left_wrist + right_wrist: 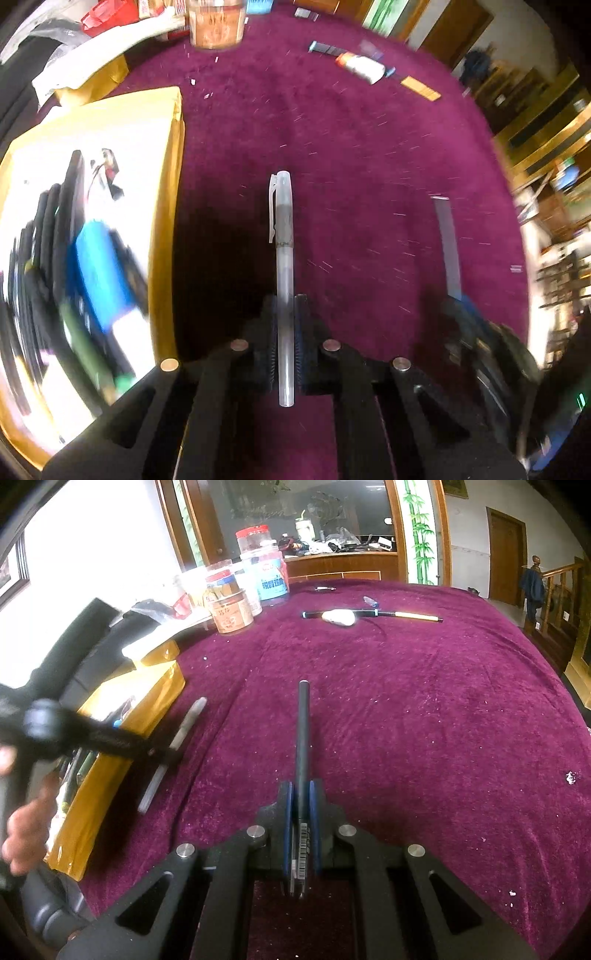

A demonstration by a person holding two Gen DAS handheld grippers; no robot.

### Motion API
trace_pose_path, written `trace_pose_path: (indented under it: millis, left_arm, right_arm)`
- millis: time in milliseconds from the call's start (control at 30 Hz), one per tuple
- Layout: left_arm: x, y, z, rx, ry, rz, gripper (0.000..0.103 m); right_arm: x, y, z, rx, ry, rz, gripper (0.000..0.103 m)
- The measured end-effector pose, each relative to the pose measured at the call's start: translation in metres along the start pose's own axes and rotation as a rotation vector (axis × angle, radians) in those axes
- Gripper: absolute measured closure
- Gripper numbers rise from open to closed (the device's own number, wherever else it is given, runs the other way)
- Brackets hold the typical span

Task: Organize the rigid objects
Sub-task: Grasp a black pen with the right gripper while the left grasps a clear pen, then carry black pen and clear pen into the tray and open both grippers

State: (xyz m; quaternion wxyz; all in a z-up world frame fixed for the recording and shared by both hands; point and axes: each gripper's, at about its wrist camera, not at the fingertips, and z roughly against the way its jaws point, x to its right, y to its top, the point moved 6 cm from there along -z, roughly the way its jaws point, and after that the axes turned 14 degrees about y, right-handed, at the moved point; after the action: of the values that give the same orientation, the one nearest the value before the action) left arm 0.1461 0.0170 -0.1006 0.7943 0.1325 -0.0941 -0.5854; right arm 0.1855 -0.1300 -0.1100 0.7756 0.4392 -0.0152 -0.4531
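Left gripper (pixel 285 314) clamped tight on a clear pen (pixel 283 258), cap end pointing forward, raised over the purple cloth (pixel 369 147). Just left of it, the yellow box (pixel 166 184); its contents are blurred, apparently more pens. Right gripper (pixel 303 797) closed on a dark pen (pixel 303 731), likewise above the cloth.

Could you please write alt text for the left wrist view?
The left gripper grips a translucent grey pen that points forward over a magenta tablecloth. A yellow box of stationery sits alongside it.
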Motion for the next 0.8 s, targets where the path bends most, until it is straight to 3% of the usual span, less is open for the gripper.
trace_pose_path:
  millis: [200, 300, 367, 567, 700, 800]
  left_arm:
    - [-0.037, -0.041, 0.061, 0.114, -0.078, 0.075, 0.097]
    - [-0.094, -0.051, 0.089, 0.167, -0.071, 0.163, 0.097]
    - [-0.135, -0.053, 0.099, 0.192, -0.030, 0.236, 0.097]
    - [-0.209, -0.055, 0.077, 0.183, 0.054, 0.361, 0.097]
    - [-0.220, -0.059, 0.058, 0.152, 0.049, 0.397, 0.097]
    - [-0.223, -0.059, 0.045, 0.144, 0.038, 0.409, 0.097]
  right_arm:
    - [-0.006, 0.000, 0.004, 0.014, 0.056, 0.025, 0.095]
    - [-0.015, -0.003, 0.010, 0.014, 0.040, 0.041, 0.095]
    - [-0.036, -0.004, 0.013, -0.004, 0.112, 0.058, 0.095]
    - [-0.126, 0.003, -0.001, -0.061, 0.346, 0.145, 0.095]
    - [-0.175, 0.009, -0.026, -0.114, 0.416, 0.215, 0.095]
    - [-0.201, 0.016, -0.052, -0.147, 0.421, 0.270, 0.095]
